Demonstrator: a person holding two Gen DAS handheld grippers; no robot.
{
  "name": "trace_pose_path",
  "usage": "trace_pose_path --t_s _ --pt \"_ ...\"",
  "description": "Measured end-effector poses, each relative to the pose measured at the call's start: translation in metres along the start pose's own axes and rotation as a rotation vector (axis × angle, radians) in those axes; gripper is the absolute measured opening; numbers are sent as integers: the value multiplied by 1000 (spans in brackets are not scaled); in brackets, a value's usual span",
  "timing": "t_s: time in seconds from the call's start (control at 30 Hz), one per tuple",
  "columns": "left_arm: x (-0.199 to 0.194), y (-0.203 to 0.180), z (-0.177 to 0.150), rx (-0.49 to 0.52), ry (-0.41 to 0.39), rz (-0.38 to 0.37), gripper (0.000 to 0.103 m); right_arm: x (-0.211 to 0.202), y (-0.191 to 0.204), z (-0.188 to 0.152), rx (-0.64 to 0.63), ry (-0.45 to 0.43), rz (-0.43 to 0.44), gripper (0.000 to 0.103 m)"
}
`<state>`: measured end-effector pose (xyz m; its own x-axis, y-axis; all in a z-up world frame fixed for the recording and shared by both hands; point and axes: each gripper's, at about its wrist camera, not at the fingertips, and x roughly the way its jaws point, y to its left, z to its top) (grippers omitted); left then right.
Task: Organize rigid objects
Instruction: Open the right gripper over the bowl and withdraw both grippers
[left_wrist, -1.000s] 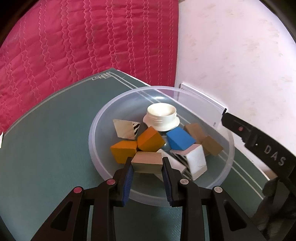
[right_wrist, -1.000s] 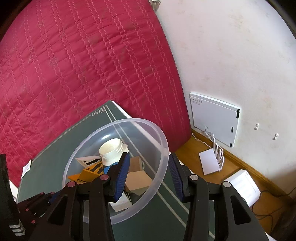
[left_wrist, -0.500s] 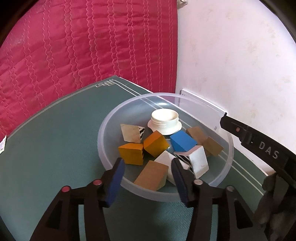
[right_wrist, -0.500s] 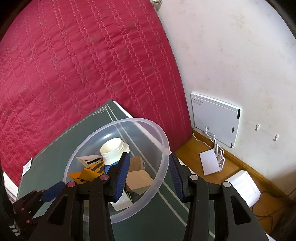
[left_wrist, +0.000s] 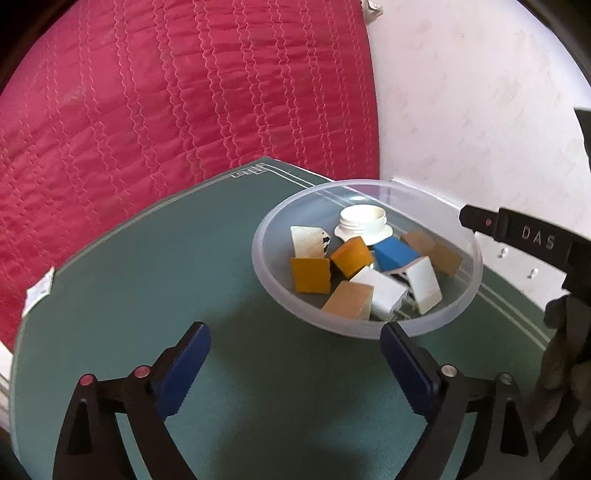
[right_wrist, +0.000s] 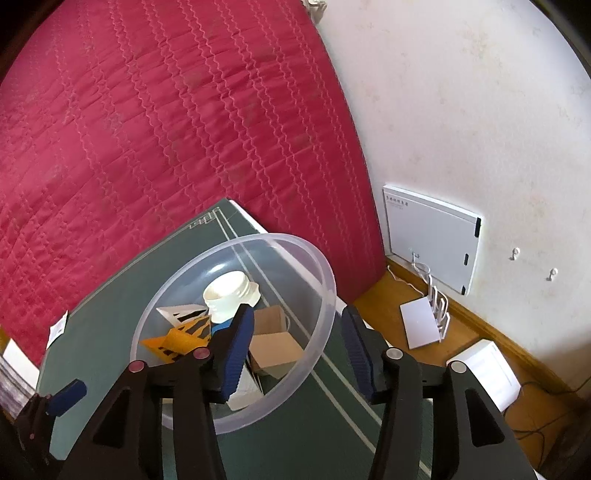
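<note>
Release confirmed: tan block now in bowl

Left gripper (left_wrist: 295, 349) stands with jaws wide and opening further, nothing between them, above the bare green table (left_wrist: 155, 280) just short of the clear bowl (left_wrist: 458, 314). A second ago its pads were clamped on the tan block (left_wrist: 347, 304) over the near rim; that block now lies free inside the bowl at the near wall, beside the orange blocks (left_wrist: 310, 279), blue block (left_wrist: 395, 253), white pieces and white cap (left_wrist: 364, 221).

Right gripper (right_wrist: 297, 350) straddles the bowl's right rim (right_wrist: 325, 325), one finger inside, one outside. Its jaws are opening; the rim sits in the gap and appears not to be pressed.

Assessment: the deposit appears complete. No loose item shows on the visible table, so the sorting is judged at or near its end.
</note>
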<state>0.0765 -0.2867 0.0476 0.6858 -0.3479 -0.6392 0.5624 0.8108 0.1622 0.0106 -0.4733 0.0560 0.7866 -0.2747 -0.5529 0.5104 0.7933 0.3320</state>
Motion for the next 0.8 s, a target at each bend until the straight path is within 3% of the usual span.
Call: trace_pose_path --t_s 0.27,0.47,0.8 --pt "-13 -4 -5 5 -15 85 102 -14 9 -9 -92 -15 9 77" --pt "-20 5 -3 -41 -32 135 102 -23 17 -17 -166 -22 19 88" --pt "-19 8 -4 -40 -47 207 102 -29 26 -30 -263 -10 19 92"
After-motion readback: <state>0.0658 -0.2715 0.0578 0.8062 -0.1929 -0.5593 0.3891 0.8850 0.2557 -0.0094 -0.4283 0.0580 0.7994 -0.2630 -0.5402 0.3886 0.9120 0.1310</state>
